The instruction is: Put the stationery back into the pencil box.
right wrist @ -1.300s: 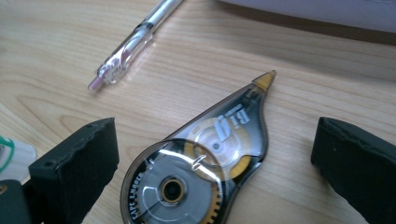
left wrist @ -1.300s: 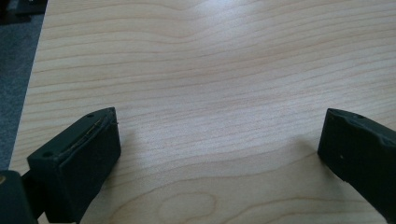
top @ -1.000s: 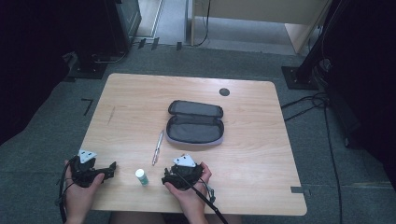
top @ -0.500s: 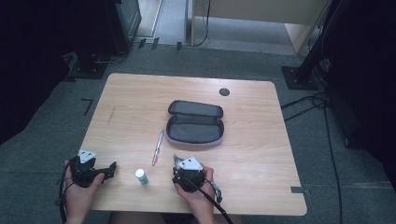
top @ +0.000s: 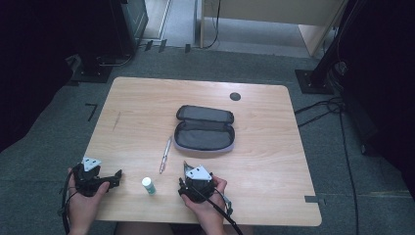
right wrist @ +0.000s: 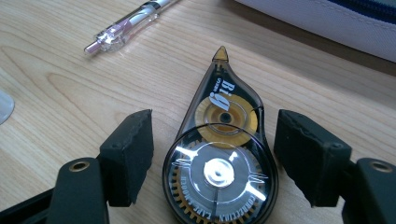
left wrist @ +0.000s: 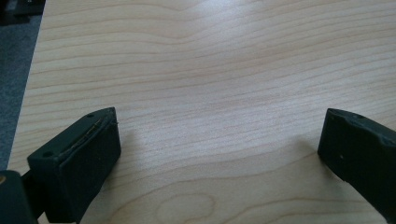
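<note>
The right gripper (right wrist: 215, 154) sits low over the table (top: 274, 147) with its jaws apart and a correction tape dispenser (right wrist: 219, 163) lying flat between them; a gap shows on each side of the dispenser, so the pads do not press on it. The jaws have just been opening again after a brief narrowing. The dispenser's round body lies level with the pads, and its pointed tip reaches out past them toward the open pencil case (top: 204, 129). In the high view the right gripper (top: 190, 170) is just on the near side of the pencil case. A pen (top: 165, 154) lies just left of the pencil case, and a small white bottle (top: 148, 185) stands nearer the table's front edge, left of the case. The left gripper (left wrist: 217, 154) rests farther left of the case, jaws wide apart over bare wood
</note>
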{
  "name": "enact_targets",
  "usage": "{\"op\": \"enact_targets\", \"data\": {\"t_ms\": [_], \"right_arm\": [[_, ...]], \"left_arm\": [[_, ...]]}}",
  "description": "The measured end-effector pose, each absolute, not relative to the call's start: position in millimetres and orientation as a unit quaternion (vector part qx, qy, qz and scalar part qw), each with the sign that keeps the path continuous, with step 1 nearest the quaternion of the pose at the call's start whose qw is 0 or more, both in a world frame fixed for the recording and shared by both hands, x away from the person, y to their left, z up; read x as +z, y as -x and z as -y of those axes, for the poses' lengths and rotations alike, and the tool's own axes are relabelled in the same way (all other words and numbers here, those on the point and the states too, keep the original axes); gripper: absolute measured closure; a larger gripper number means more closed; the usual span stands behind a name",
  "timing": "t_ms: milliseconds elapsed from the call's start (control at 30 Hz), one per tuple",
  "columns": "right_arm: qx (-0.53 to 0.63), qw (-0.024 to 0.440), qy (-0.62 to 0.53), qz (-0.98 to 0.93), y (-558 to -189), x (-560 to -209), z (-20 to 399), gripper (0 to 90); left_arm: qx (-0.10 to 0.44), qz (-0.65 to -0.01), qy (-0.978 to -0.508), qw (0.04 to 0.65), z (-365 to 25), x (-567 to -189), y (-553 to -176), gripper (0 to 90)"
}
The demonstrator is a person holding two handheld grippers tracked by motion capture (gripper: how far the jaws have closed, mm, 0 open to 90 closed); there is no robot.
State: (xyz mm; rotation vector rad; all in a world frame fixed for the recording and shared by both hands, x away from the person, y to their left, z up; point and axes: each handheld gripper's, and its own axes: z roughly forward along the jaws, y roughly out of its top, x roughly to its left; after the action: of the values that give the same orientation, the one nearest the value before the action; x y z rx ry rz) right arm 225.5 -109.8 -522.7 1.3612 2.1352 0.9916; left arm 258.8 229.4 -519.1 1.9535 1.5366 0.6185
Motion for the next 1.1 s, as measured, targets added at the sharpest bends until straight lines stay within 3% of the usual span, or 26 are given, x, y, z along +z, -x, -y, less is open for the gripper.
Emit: {"op": "enact_targets", "data": {"t_ms": [333,400,1100], "right_arm": [[0.358,0.214,-0.494,-0.763,-217,-523,118,33.7],[0.362,0.213,-0.489,-0.764,-217,-523,119,40.9],[0.375,0.194,-0.494,-0.76,-219,-518,128,42.2]], "left_arm": [[0.231,-0.574,-0.731,0.286,-229,-519,-259,0.0],[0.231,-0.574,-0.731,0.286,-229,-519,-259,0.0],[0.231,-0.574,-0.731,0.286,-229,-519,-259,0.0]]}}
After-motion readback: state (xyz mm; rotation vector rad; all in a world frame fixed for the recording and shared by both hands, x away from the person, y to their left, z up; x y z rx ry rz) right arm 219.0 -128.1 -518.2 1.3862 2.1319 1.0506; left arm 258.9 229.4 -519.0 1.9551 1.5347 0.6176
